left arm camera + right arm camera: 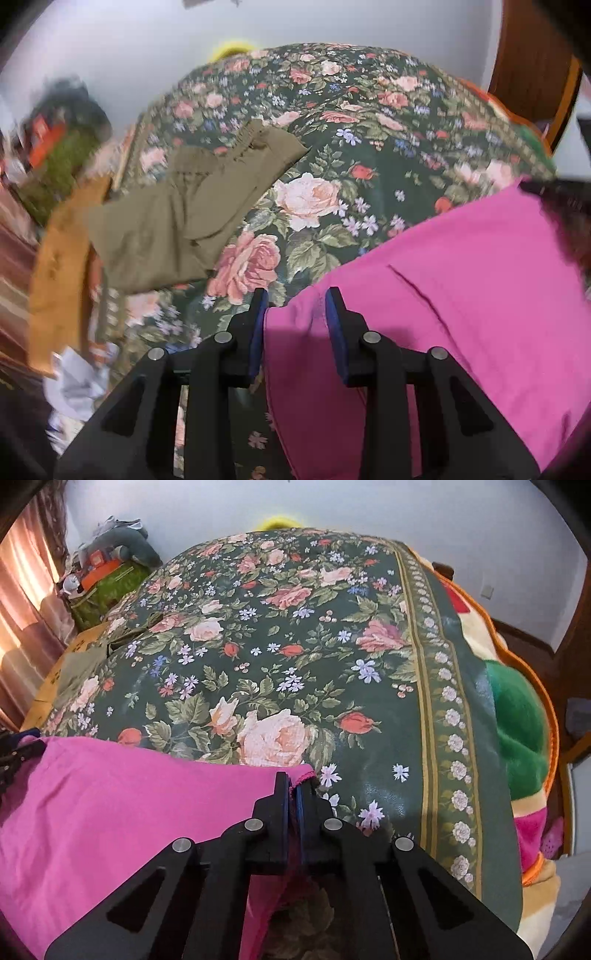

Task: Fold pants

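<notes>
Pink pants (461,295) lie spread on the floral bedspread (369,155), also in the right wrist view (110,805). My left gripper (297,295) is open, its jaws standing on either side of the pants' left corner edge without closing on it. My right gripper (293,781) is shut on the pants' right corner, with pink hem showing between the pads. The left gripper's tip shows at the left edge of the right wrist view (14,753).
Olive-green folded pants (184,206) lie on the bed to the left. A cardboard box (59,277) stands beside the bed at left. Clutter sits by the far wall (107,576). A colourful fleece blanket (517,716) hangs at the bed's right edge.
</notes>
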Tool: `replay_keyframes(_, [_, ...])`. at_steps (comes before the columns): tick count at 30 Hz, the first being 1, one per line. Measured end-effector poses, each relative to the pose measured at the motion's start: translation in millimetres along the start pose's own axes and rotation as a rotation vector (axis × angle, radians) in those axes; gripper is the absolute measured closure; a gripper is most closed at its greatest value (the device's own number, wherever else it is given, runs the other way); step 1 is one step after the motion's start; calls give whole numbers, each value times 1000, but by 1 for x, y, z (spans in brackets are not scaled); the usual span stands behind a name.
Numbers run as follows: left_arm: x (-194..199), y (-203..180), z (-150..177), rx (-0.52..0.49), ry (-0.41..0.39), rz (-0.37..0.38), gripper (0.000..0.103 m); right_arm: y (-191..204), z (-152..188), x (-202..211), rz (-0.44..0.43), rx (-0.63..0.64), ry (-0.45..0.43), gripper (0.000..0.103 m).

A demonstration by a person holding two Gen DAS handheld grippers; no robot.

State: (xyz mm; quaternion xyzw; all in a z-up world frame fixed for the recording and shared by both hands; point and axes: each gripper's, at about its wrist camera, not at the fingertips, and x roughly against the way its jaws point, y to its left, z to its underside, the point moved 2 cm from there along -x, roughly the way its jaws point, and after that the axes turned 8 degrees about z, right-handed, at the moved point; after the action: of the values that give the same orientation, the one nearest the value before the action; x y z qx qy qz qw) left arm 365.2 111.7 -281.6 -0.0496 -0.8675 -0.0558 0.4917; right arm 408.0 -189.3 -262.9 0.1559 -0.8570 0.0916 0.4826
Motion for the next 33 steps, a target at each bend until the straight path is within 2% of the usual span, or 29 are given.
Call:
replay_keyframes(4, [-2,-3,3,-20,-5,-42,70,2,-1,-2,37,6,-11,101])
replay_keyframes(10, [-2,10,4,48,8,6,68,-3,-3,-1,86,-19,-23,102])
replay_keyframes(13, [3,12,5,63,12,5,67,-8,-5,3,147,-2,-27,103])
replay_keyframes(15, [8,16,5,81,16,14,67,-13,-6,10,148,-12,-18,103])
replay_keyframes(19, [27,24,0,116,-8,35,66,-11,-13,39,118,-13,-70,100])
replay_keyframes(21, [36,24,-5,117,-28,39,63,-2,-18,51,81,1,-85,92])
replay_keyframes(23, [46,21,-13,115,-53,55,55,10,-22,60,34,10,-96,71])
replay_keyframes(24, [50,19,-15,114,-62,63,53,17,-24,62,12,14,-100,66])
replay_keyframes(26, [56,12,-21,108,-75,81,36,38,-27,69,-44,36,-111,53])
replay_keyframes(27, [57,10,-23,106,-76,86,31,48,-29,69,-64,48,-108,49])
replay_keyframes(29, [57,4,-25,105,-75,106,19,68,-30,67,-106,70,-93,35])
replay_keyframes(32, [50,-3,-25,103,-40,129,15,96,-28,62,-168,97,-59,24])
replay_keyframes(33, [45,-4,-25,103,-24,136,15,105,-27,58,-184,111,-40,23])
